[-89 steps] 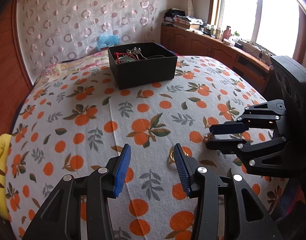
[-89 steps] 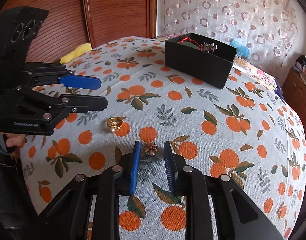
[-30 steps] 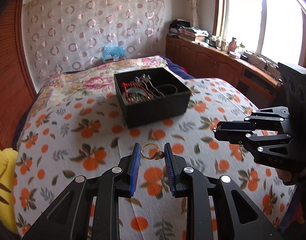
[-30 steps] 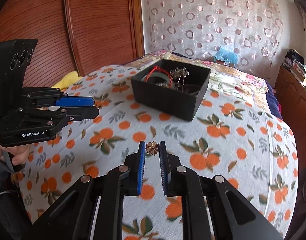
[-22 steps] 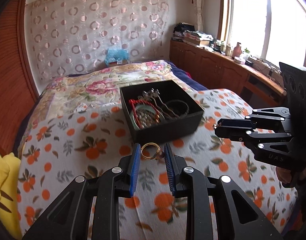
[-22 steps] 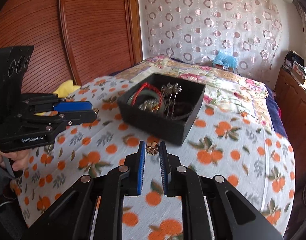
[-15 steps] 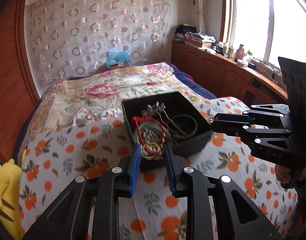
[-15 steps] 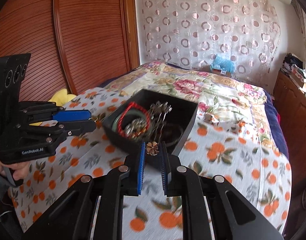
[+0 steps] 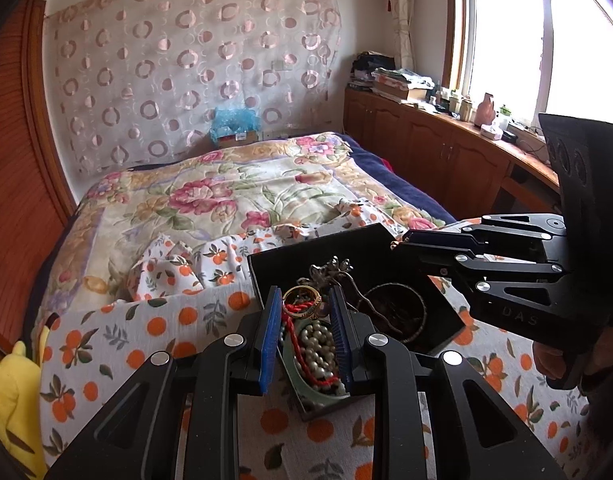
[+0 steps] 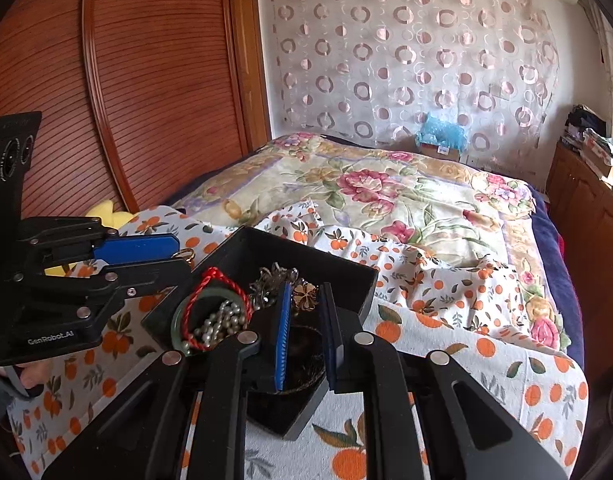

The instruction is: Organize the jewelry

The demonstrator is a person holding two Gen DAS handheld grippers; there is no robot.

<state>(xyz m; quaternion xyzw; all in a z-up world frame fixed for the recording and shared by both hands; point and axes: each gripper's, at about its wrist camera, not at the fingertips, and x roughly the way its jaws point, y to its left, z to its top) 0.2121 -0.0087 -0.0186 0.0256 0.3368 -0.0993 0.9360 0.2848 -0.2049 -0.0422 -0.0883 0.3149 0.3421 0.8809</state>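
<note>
My left tool [image 9: 302,312] pinches the gold ring [image 9: 301,306] above the black box [image 9: 370,252] on the bed, over the pearls [image 9: 316,346]. My right tool [image 10: 306,308] pinches the flower brooch [image 10: 305,293] above that same box.

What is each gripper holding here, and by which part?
The left gripper pinches a gold ring across its band. The right gripper clamps a small flower-shaped brooch by its opposite edges. Both are over the black box.

Matt black box [image 9: 446,312], shiny gold metal ring [image 9: 301,305], cotton-look cloth [image 9: 118,340].
</note>
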